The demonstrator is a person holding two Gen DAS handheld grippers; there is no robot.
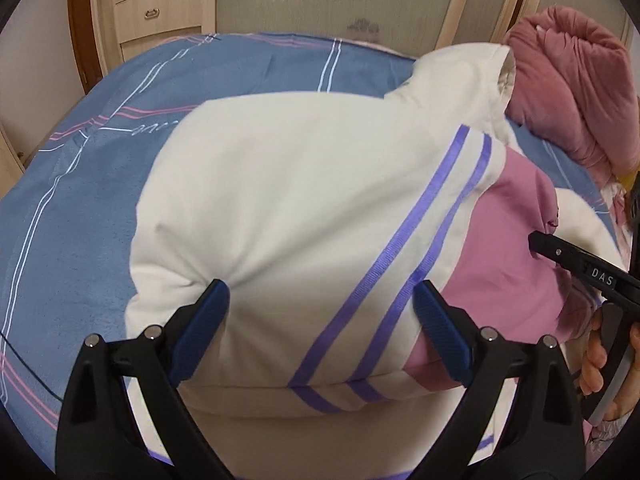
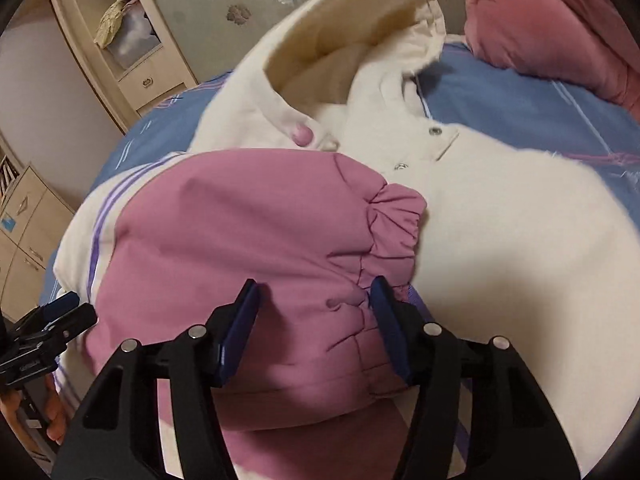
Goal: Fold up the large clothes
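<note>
Jacket (image 1: 288, 200), white and pink, is lying on the bed (image 1: 80, 208); left gripper (image 1: 320, 312) is hovering wide open, right gripper (image 2: 316, 320) half-open around the pink sleeve (image 2: 240, 232), not pinching.

Cream jacket (image 1: 280, 184), pink sleeve (image 2: 240, 232), purple stripes (image 1: 400, 248); blue bedsheet (image 1: 80, 200)

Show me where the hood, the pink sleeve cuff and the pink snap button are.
hood (image 2: 352, 32): right wrist view, on its cream inner lining.
pink sleeve cuff (image 2: 396, 220): right wrist view, on the gathered elastic end.
pink snap button (image 2: 303, 135): right wrist view, on its round face, at the collar.
</note>
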